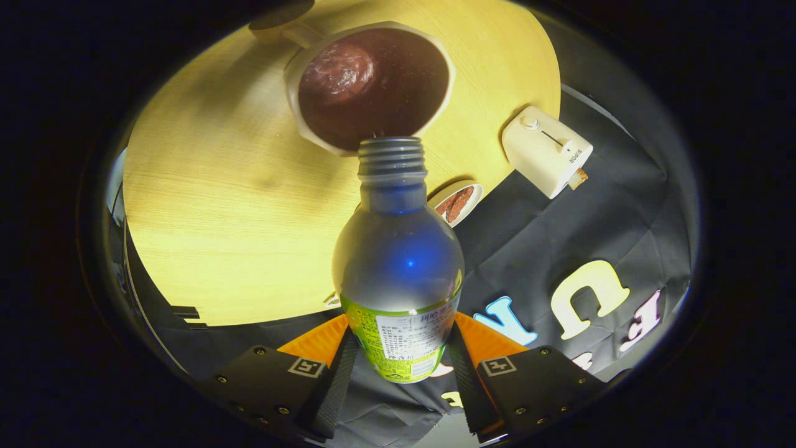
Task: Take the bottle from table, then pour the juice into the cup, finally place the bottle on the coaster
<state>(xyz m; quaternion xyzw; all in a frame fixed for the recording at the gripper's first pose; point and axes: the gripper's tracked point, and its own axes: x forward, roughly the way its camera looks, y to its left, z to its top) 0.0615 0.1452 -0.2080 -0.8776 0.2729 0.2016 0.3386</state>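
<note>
The tool [398,367] grips the bottle [398,267] at its labelled lower body, one finger on each side. The uncapped bottle points away from the tool, its threaded mouth at the near rim of the cup [371,87], which holds dark juice and stands on the round wooden bench [217,218]. Just right of the bottle's neck lies the coaster [457,202]; farther right stands a small white toaster [546,151].
</note>
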